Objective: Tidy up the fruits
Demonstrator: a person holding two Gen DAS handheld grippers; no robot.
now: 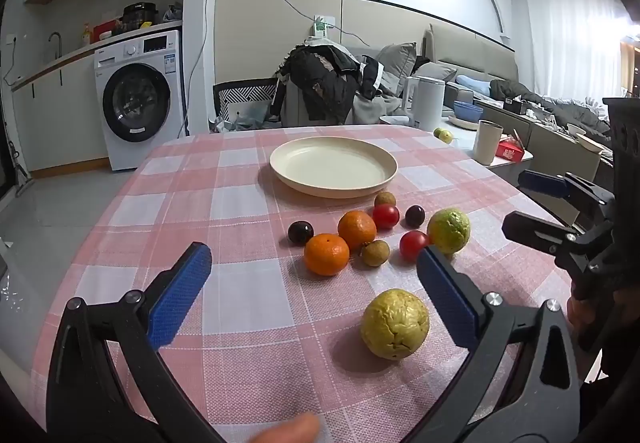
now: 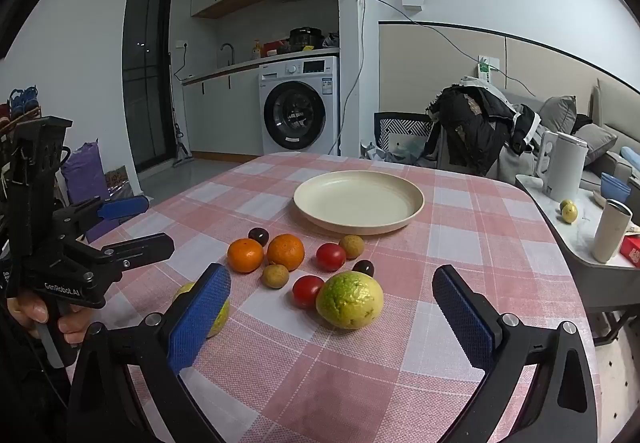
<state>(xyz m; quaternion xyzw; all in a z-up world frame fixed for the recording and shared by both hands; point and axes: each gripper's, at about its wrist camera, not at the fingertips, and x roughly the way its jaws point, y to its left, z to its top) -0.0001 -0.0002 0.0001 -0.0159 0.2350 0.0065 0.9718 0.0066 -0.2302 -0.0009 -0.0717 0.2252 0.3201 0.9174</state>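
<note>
A cream plate (image 1: 333, 165) (image 2: 359, 201) sits empty on the pink checked tablecloth (image 1: 240, 307). In front of it lie two oranges (image 1: 326, 254) (image 1: 357, 229), two red tomatoes (image 1: 413, 244), dark plums (image 1: 300, 232), brown longans (image 1: 375, 253), a green-yellow guava (image 1: 448, 229) (image 2: 349, 299) and a yellow guava (image 1: 395, 323). My left gripper (image 1: 310, 275) is open and empty, above the cloth just before the fruit. My right gripper (image 2: 332, 299) is open and empty, with the green-yellow guava between its fingers' line of sight. Each gripper also shows in the other's view (image 1: 540, 203) (image 2: 128, 223).
A side table to the right holds a white kettle (image 2: 562, 165), a cup (image 2: 610, 229), blue bowls and a small fruit (image 2: 569, 211). A chair draped with dark clothes (image 1: 324, 83) stands behind the table. A washing machine (image 1: 138, 99) is at the back left.
</note>
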